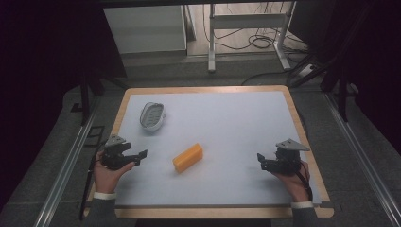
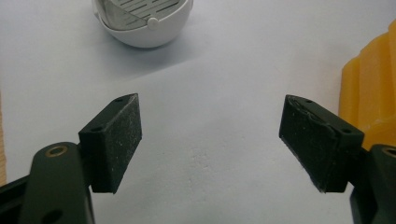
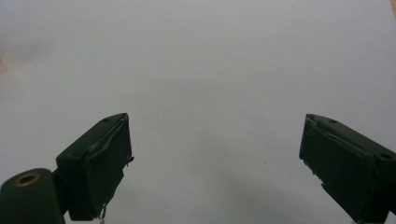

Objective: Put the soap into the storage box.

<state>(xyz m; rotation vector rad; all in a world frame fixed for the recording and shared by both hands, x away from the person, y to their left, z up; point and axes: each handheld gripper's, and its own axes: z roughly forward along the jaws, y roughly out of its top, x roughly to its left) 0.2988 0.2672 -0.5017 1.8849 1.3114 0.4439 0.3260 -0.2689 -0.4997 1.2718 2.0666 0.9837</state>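
Note:
An orange ridged block point(image 1: 187, 157) lies near the middle of the pale mat point(image 1: 227, 118); its edge point(image 2: 371, 88) shows at the right of the left gripper view. A white oval dish with a slotted insert point(image 1: 152, 115) sits at the back left, and also at the top of the left gripper view point(image 2: 142, 21). My left gripper point(image 1: 141, 156) is held at the mat's left edge, open and empty, left of the block. My right gripper point(image 1: 260, 159) is held near the right edge, open, with bare mat between its jaws point(image 3: 215, 154).
The mat lies on a wooden tabletop point(image 1: 208, 89) with a narrow rim around it. Beyond the far edge stand a white cabinet point(image 1: 146, 28) and a metal desk frame point(image 1: 248, 33) with cables on the floor. Dark curtains flank both sides.

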